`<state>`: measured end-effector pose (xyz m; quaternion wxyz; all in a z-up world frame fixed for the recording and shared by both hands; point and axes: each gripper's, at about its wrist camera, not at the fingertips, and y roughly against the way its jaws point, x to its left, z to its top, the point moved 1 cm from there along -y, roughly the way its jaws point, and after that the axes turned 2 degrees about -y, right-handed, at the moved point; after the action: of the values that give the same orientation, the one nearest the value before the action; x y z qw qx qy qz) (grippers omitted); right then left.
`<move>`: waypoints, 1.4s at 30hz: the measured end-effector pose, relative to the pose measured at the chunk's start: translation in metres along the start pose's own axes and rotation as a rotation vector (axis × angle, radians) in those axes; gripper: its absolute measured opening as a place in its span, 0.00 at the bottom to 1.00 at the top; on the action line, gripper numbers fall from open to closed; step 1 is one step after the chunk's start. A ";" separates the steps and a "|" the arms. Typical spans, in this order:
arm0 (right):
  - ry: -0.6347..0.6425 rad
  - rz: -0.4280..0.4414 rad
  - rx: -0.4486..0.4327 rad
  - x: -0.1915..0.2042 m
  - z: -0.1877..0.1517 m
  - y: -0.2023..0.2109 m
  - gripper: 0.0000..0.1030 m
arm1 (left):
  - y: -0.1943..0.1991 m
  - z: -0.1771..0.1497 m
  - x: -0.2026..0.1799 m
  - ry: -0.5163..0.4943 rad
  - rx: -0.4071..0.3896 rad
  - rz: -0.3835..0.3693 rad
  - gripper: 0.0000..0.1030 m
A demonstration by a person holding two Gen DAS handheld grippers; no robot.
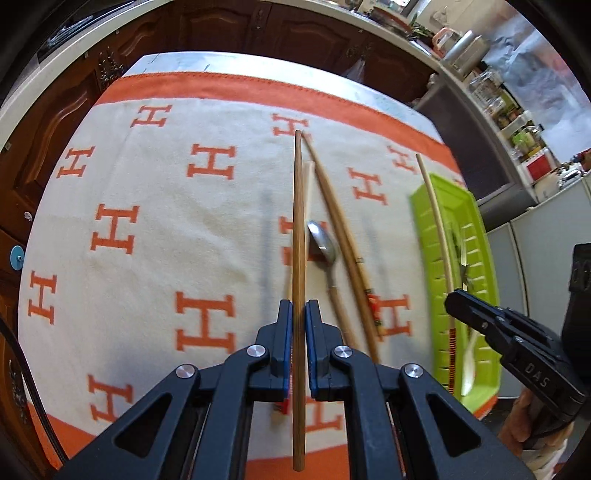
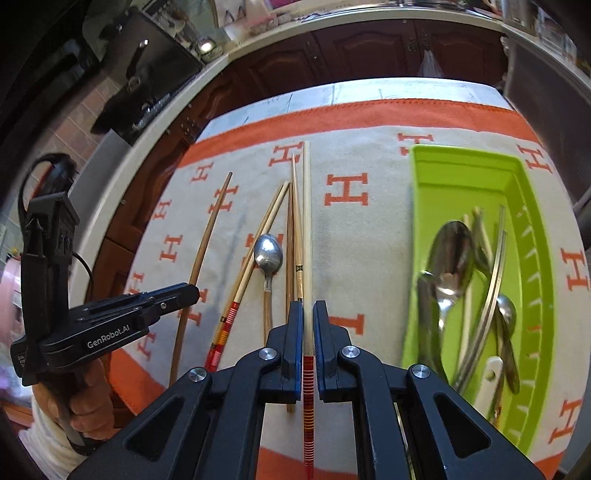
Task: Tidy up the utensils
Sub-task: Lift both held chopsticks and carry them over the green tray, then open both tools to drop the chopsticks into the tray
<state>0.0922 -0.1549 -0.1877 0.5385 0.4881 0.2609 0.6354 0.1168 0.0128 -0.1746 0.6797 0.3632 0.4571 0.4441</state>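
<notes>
My left gripper is shut on a dark brown chopstick and holds it above the cloth; it also shows in the right wrist view. My right gripper is shut on a pale chopstick with a red-striped end, seen in the left wrist view over the green tray. A metal spoon with a wooden handle and several chopsticks lie on the cloth between the grippers. The green tray holds several spoons and other cutlery.
A cream cloth with orange H marks and an orange border covers the table. Dark wooden cabinets stand behind the table. A counter with jars and containers runs along the right.
</notes>
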 end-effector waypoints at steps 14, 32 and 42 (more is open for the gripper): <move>-0.138 -0.088 -0.091 -0.089 -0.033 0.081 0.05 | 0.022 -0.014 -0.099 -0.112 -0.028 -0.099 0.04; -0.190 -0.191 -0.087 -0.137 -0.035 0.058 0.07 | -0.025 -0.009 -0.174 -0.150 0.030 -0.119 0.05; -0.227 -0.191 -0.152 -0.137 -0.035 0.079 0.10 | -0.019 -0.017 -0.182 -0.201 -0.001 -0.066 0.27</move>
<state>0.0191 -0.2990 -0.1800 0.6580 0.4876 0.1946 0.5398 0.0721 -0.1625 -0.1429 0.7366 0.3902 0.3981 0.3830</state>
